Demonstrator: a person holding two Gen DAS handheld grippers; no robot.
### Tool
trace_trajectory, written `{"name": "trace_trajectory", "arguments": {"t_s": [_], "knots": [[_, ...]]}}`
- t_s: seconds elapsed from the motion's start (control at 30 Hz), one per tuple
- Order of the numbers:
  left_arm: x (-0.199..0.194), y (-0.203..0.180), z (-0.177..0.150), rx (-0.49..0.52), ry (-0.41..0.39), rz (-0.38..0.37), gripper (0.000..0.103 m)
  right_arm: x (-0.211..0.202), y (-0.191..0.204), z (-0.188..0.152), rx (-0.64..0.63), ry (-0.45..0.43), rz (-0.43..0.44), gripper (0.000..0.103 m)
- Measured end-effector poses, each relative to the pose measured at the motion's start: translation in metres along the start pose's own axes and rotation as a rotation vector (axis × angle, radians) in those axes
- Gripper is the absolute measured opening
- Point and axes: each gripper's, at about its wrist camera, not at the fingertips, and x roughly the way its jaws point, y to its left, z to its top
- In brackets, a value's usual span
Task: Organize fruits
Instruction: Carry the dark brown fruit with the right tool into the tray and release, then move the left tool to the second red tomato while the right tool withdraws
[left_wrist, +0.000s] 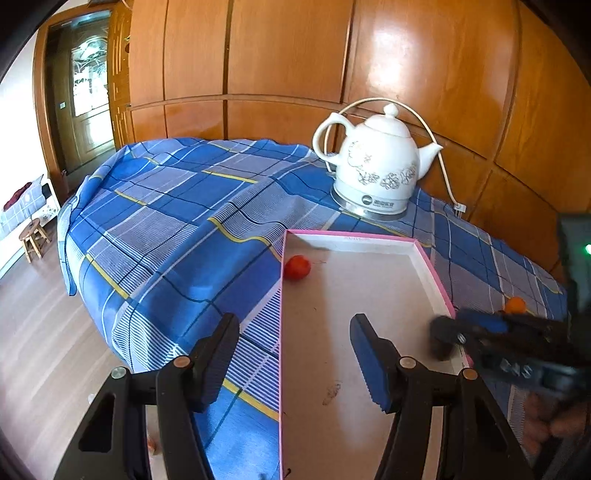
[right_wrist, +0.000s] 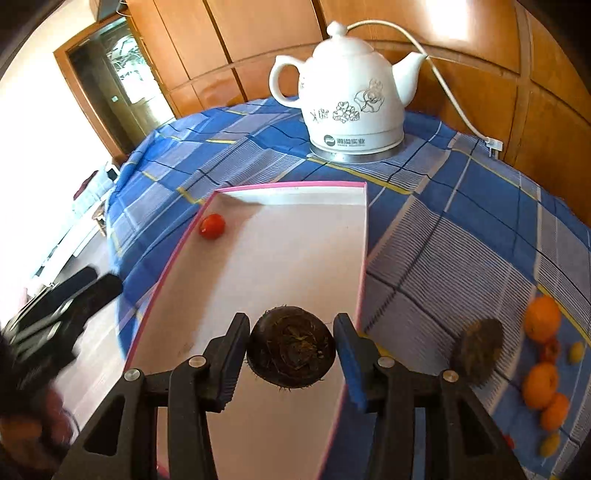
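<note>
A dark, hairy, round brown fruit (right_wrist: 291, 350) is pinched between the pads of the right gripper (right_wrist: 291, 354), above the near part of a shallow pink-edged white box (right_wrist: 364, 258). A small red fruit (right_wrist: 212, 225) lies in the box's far left corner. The left gripper (left_wrist: 295, 362) stands spread with nothing between its fingers, straddling the box's left wall. Oranges (right_wrist: 542, 324) and another hairy fruit (right_wrist: 479, 350) sit right of the box on the blue plaid cloth (left_wrist: 166, 221). A white ceramic kettle (left_wrist: 376, 166) stands behind, before wood-panelled walls (left_wrist: 288, 48).
</note>
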Motion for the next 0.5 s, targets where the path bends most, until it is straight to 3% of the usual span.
{"name": "trace_trajectory", "arguments": {"t_s": [0.23,0.5], "knots": [[0.001,-0.013,-0.007,0.034,0.009,-0.024,0.063,-0.009,-0.005,-0.005,0.023,-0.030,-0.017,0.048],[-0.005,-0.034,-0.013,0.088,0.004,-0.058,0.063,-0.046,-0.024,-0.032,0.057,-0.085,-0.063,0.048]]}}
